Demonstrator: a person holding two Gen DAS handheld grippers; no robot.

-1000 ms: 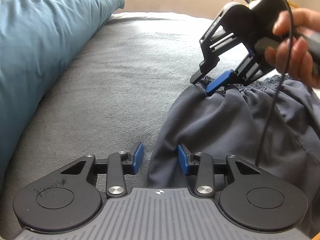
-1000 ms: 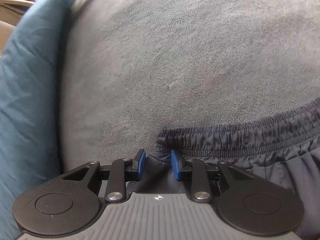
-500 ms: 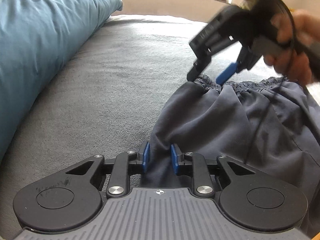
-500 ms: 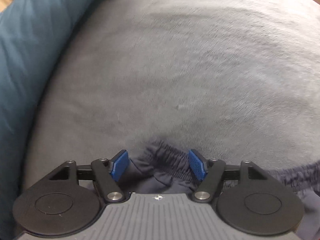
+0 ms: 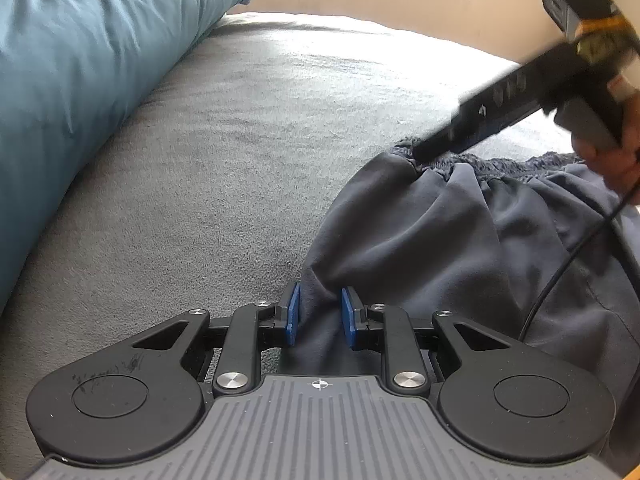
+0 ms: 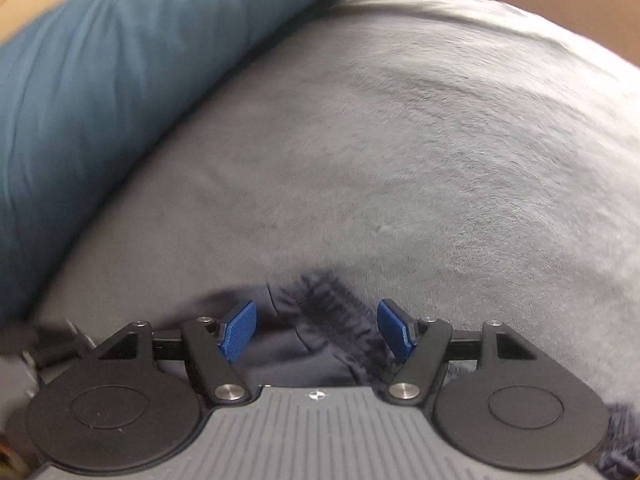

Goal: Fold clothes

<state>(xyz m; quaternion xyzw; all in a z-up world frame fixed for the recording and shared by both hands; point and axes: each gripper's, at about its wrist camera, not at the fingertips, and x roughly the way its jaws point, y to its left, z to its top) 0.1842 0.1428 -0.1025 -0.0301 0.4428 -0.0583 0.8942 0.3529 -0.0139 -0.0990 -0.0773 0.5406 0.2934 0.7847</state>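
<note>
The left claw (image 5: 319, 316) has its blue pads drawn close on a bunched edge of the dark shorts (image 5: 460, 236), likely to pin that corner for a fold. The right claw (image 6: 316, 330) stands wide open astride the gathered waistband (image 6: 340, 312), gripping nothing, seemingly poised to take it. The shorts lie rumpled and creased on the grey bed (image 5: 280, 120), near a teal pillow (image 5: 80, 60).

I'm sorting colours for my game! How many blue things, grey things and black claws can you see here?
Teal blue: 1, the pillow
Grey: 2, the blanket and the dark grey shorts
Black with blue pads: 2, the left claw and the right claw
Total: 5
</note>
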